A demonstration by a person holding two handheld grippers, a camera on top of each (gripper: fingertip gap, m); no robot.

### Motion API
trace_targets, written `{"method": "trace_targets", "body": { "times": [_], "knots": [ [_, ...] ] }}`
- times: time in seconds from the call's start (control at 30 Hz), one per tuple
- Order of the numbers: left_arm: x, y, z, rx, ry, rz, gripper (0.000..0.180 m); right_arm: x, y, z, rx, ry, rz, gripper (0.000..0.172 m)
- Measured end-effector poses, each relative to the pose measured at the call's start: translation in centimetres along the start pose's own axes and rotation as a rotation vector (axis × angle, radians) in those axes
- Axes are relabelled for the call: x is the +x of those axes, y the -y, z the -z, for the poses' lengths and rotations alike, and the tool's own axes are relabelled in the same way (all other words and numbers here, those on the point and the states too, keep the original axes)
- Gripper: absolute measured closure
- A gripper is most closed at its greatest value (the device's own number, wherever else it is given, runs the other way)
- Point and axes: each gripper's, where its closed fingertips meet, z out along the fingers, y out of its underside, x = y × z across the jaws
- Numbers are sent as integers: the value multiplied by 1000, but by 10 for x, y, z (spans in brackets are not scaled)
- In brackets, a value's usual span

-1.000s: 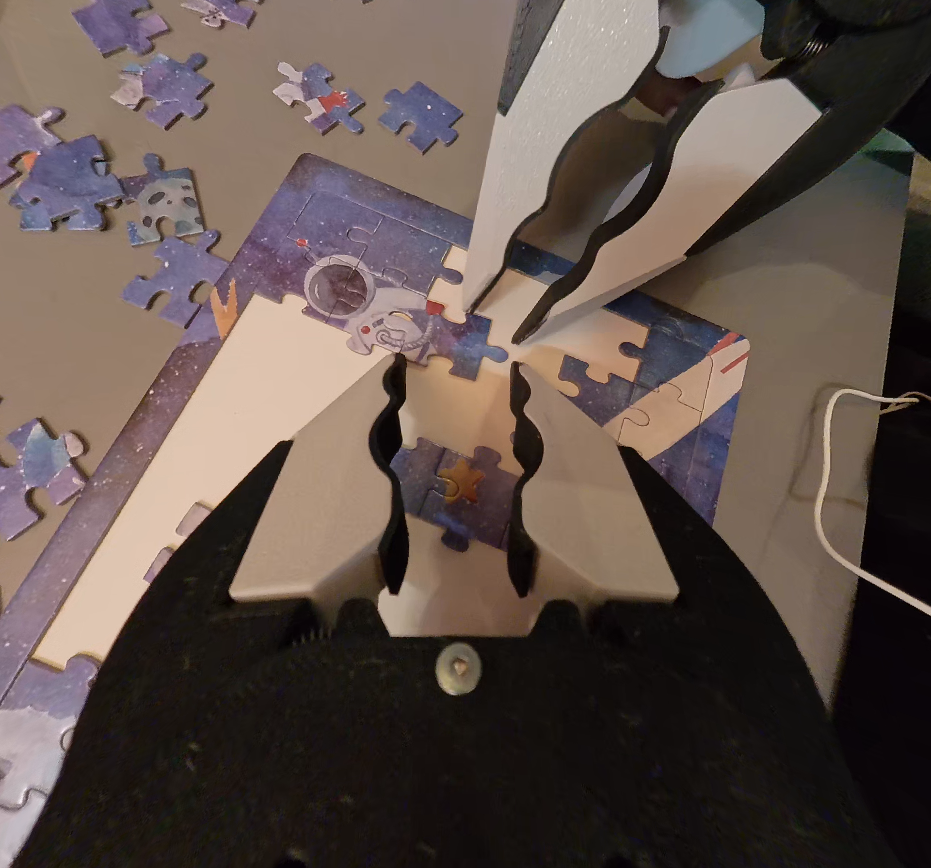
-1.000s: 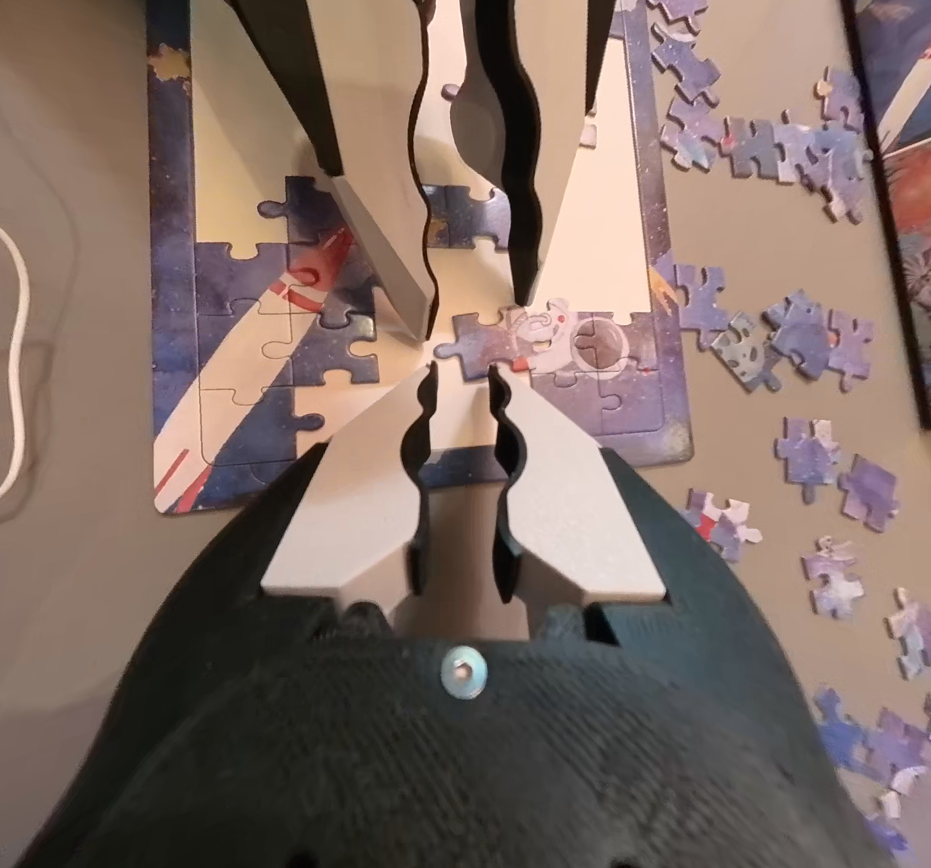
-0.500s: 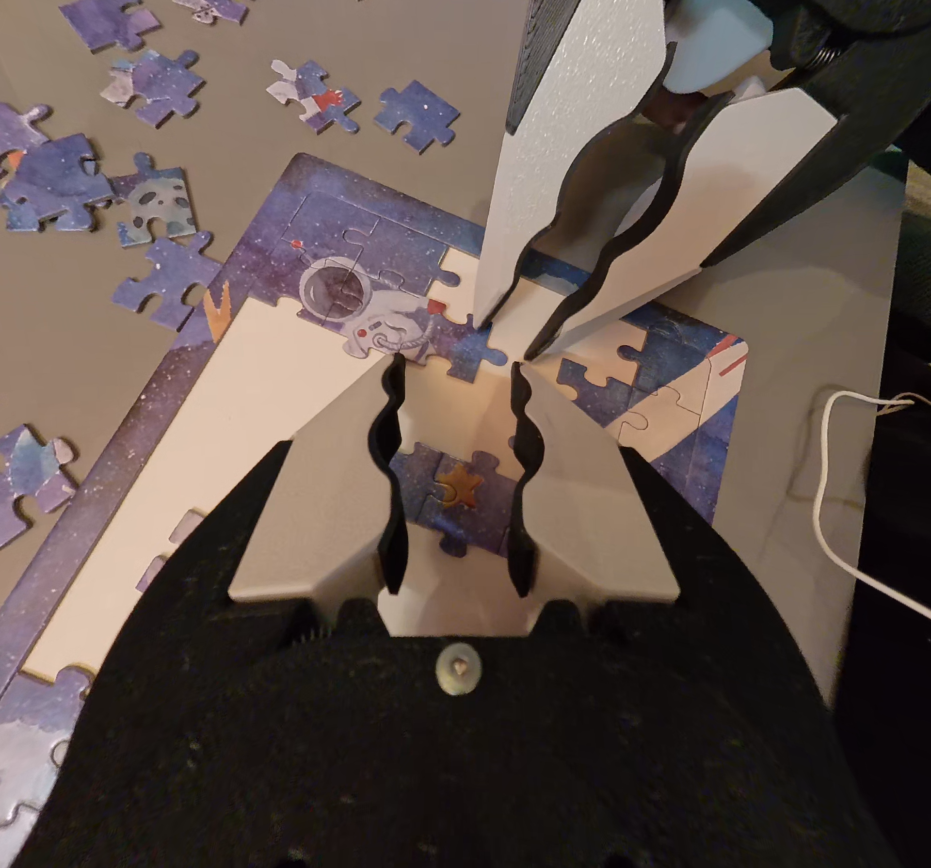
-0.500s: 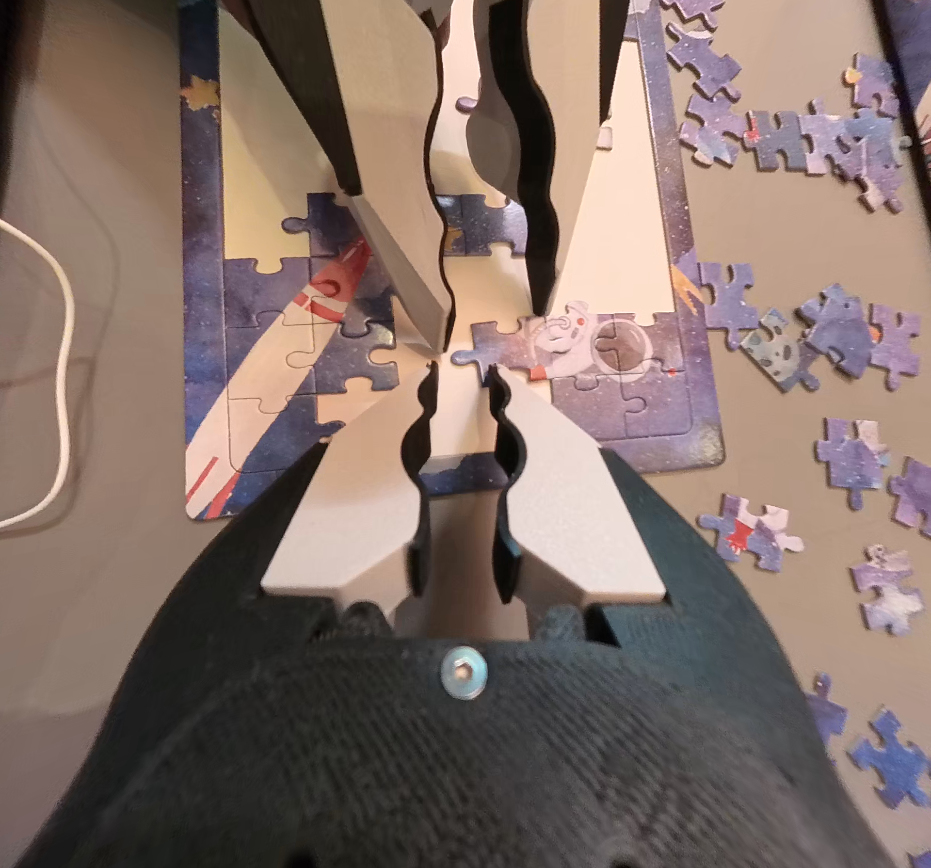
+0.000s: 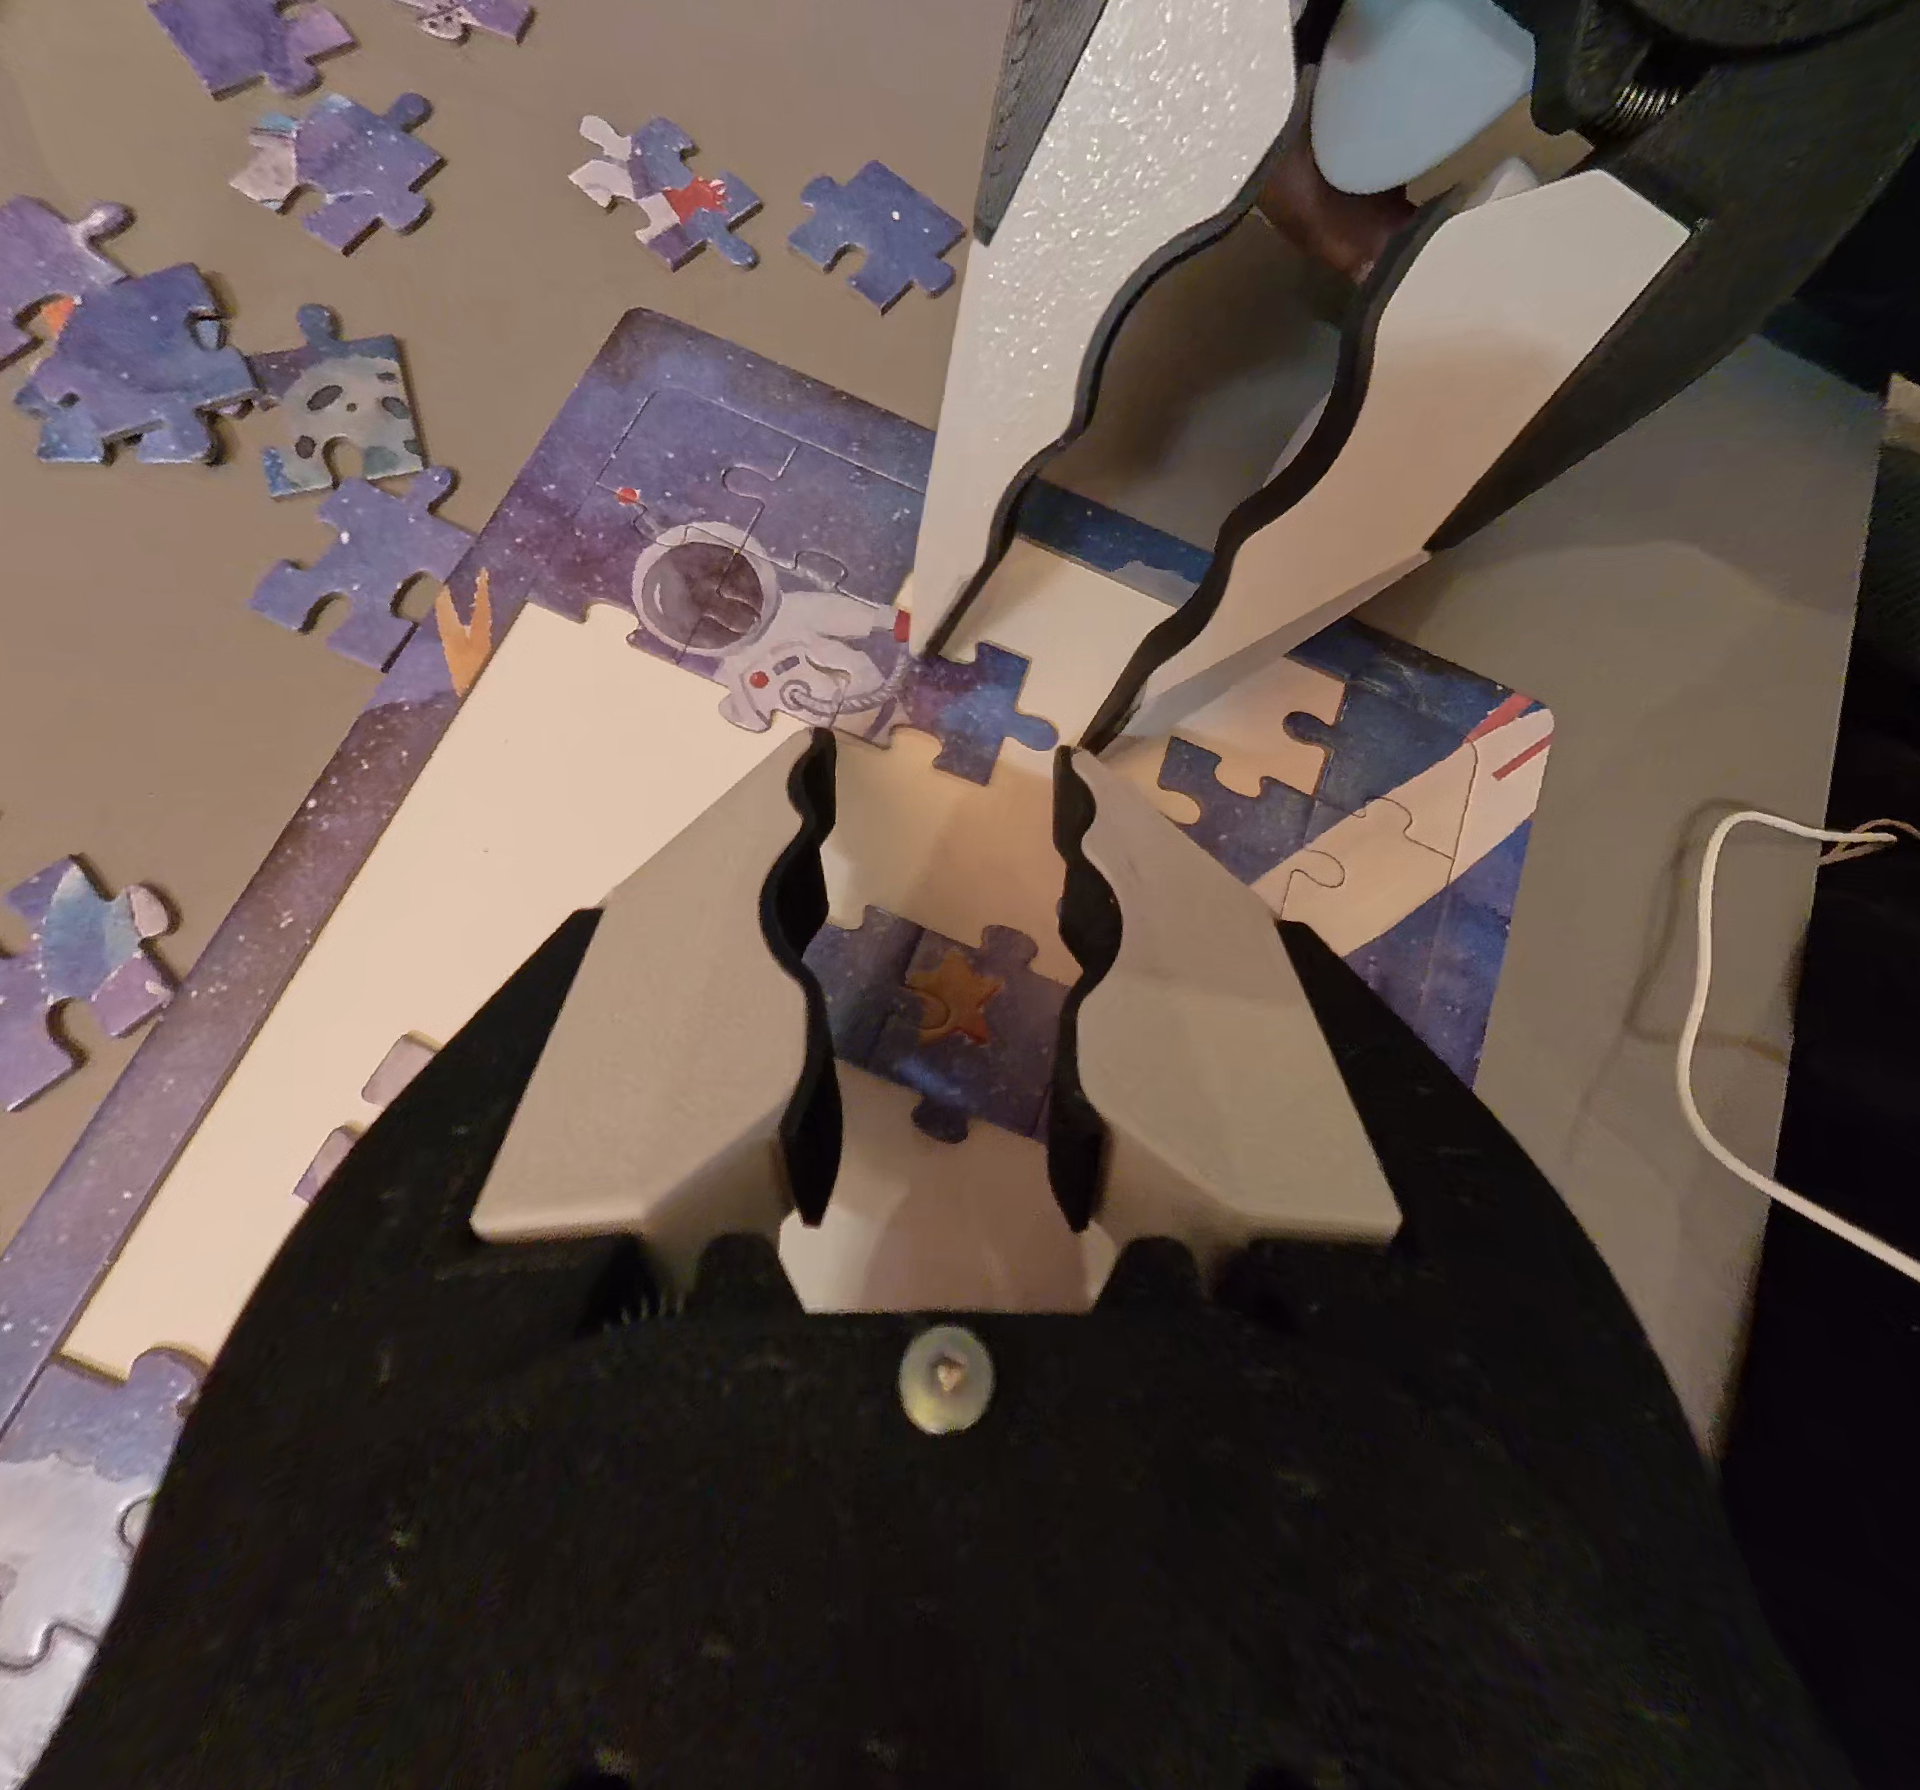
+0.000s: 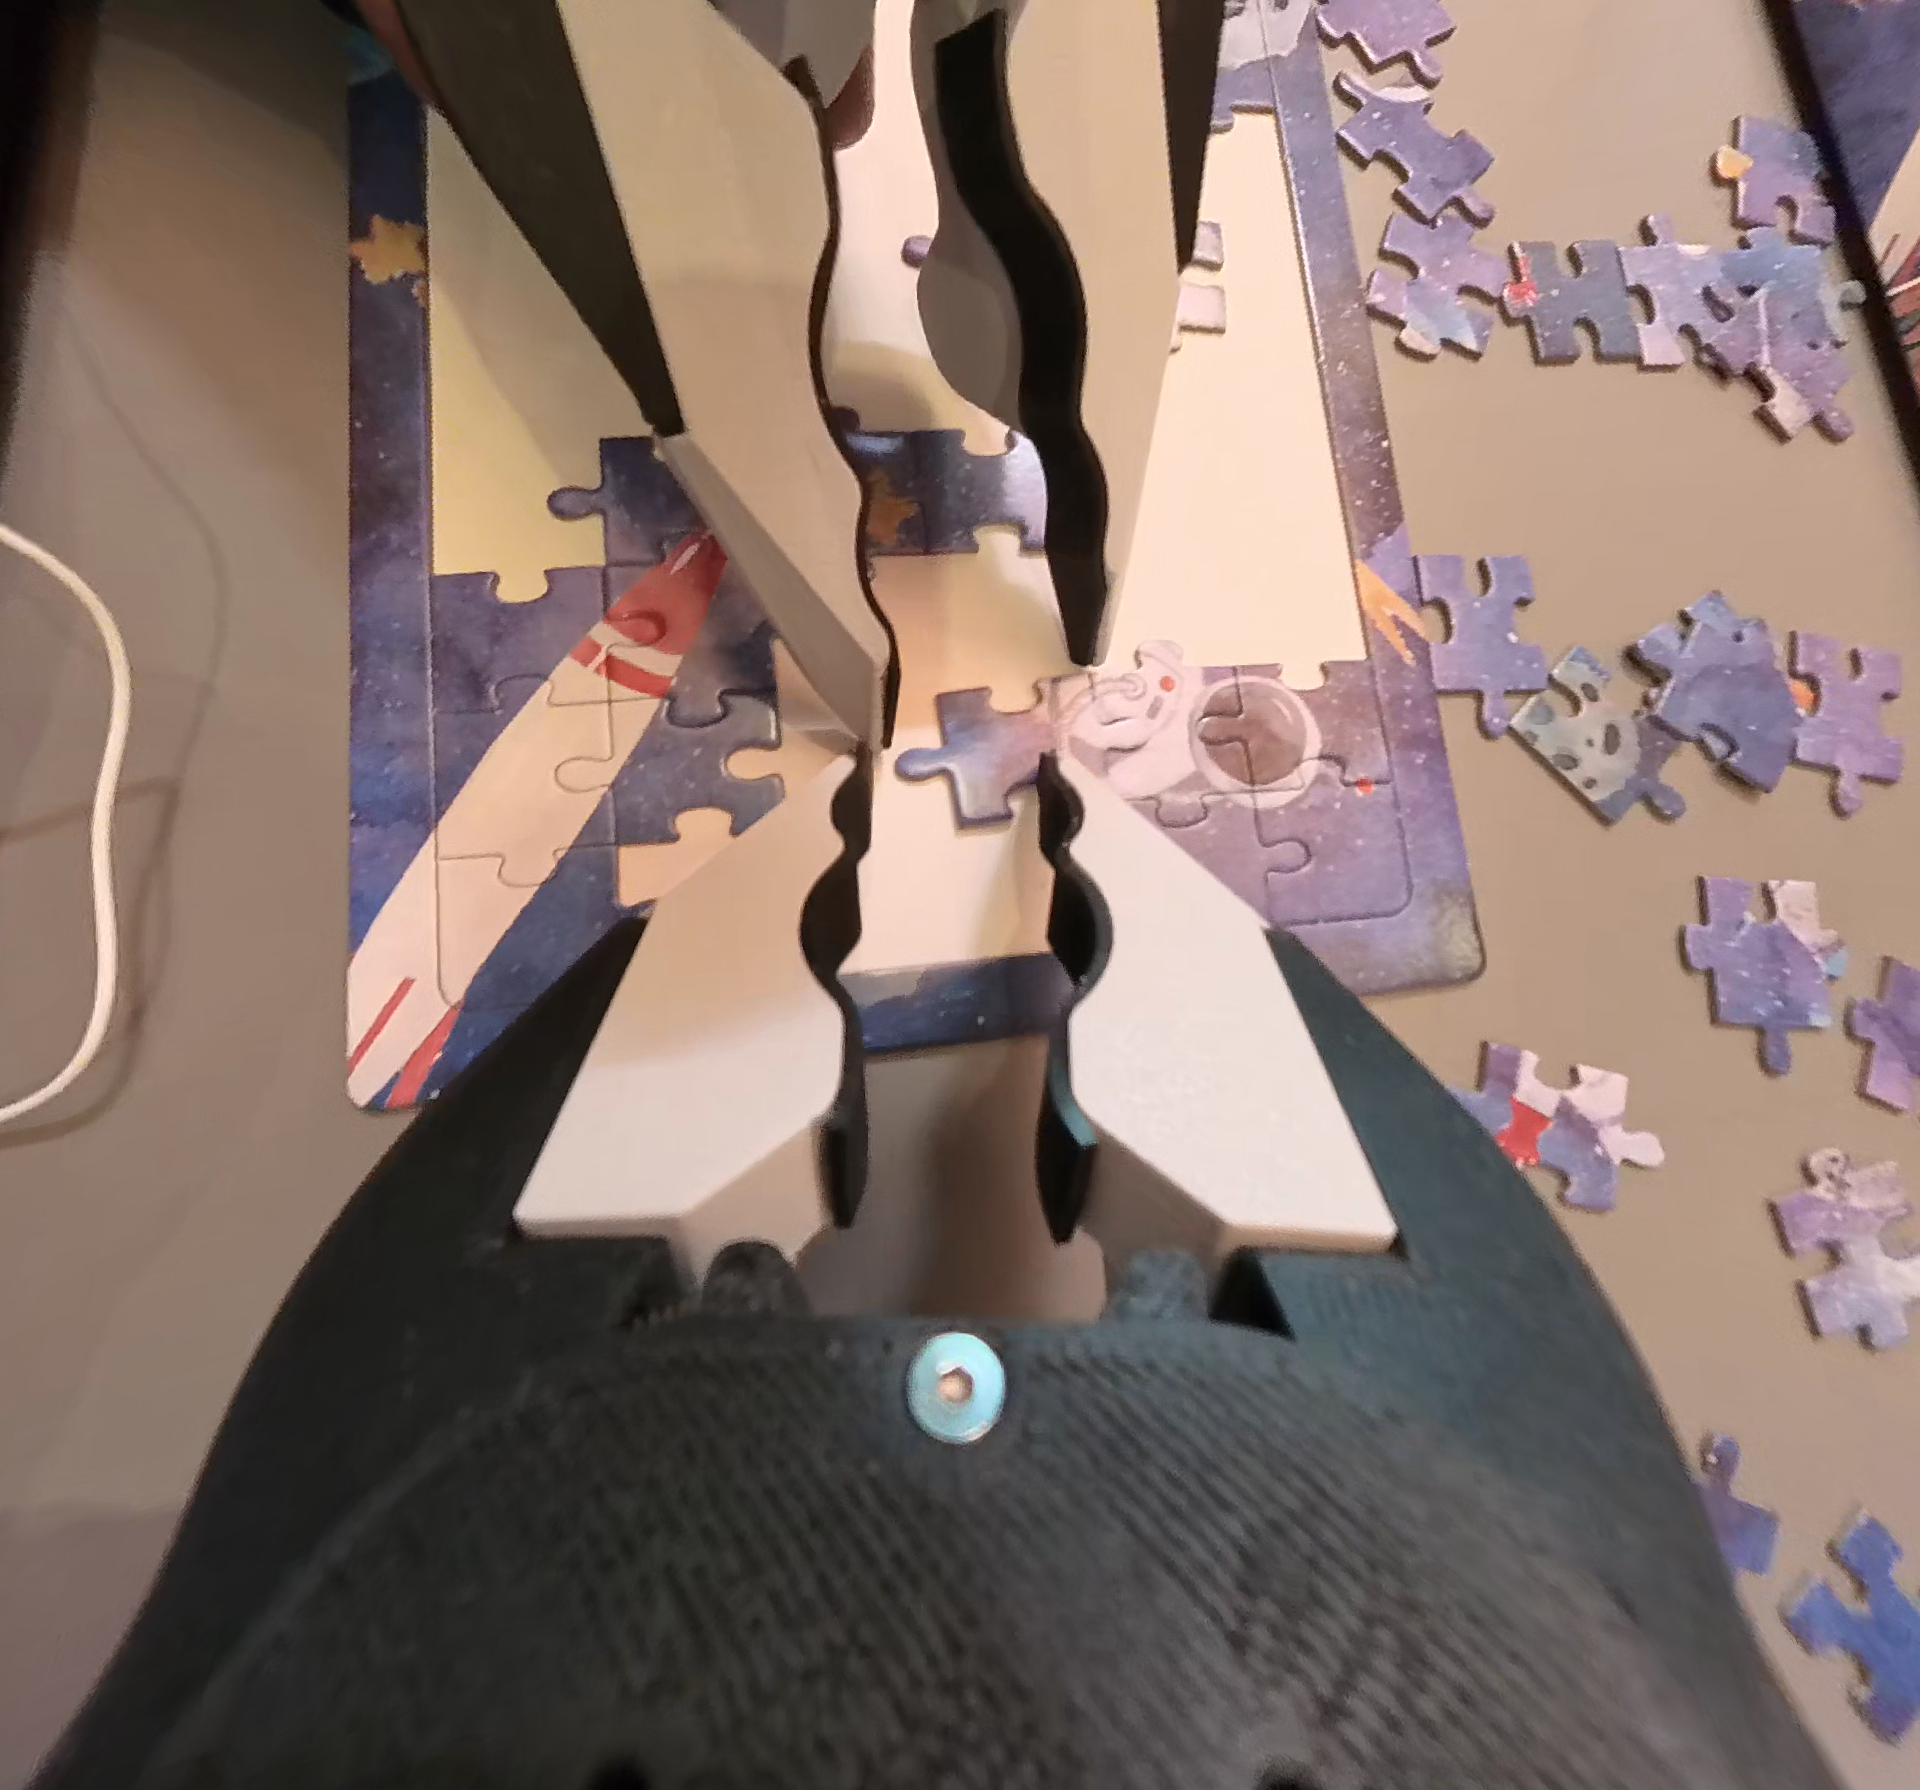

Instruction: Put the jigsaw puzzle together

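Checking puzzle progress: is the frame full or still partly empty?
Partly empty. The puzzle frame shows wide bare cream backing, and loose pieces lie outside on the table.

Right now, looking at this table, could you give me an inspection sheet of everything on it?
Surface: grey-brown table.
Job's things: space-themed puzzle tray, partly filled; astronaut section and rocket section in place; cream gaps remain.
Clutter: loose purple puzzle pieces scattered beside the tray.
Grippers: left gripper open over the tray; right gripper open, tips by the blue piece joined to the astronaut; neither holds anything.
Cables: white cord at the table edge.
Surroundings: framed picture beyond the pieces.
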Motion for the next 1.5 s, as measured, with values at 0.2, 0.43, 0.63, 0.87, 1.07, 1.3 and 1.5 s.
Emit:
{"method": "trace_targets", "body": {
  "times": [0.2, 0.43, 0.63, 0.87, 1.07, 1.3, 1.5],
  "knots": [
    [-2, -1, 1, 2, 0, 8, 141, 3, 1, -2, 3, 10, -4, 136],
    [-1, -1, 1, -2, 1, 3, 141, 4, 1, -3, 9, 36, -26, 134],
    [-1, -1, 1, -1, -3, 2, 141, 3, 2, -4, 11, 48, -28, 131],
    [0, -1, 1, 1, -8, 0, 141, 1, 3, -5, 1, 72, -32, 128],
    [1, -1, 2, 1, -11, -1, 141, 2, 5, -1, 16, 80, -53, 125],
    [0, 0, 2, 7, -1, -9, 139, 5, -6, 4, -4, 59, -91, 125],
    [-2, -1, 1, -1, 17, -22, 138, 0, -6, 1, -6, 68, -92, 124]
  ]
}}
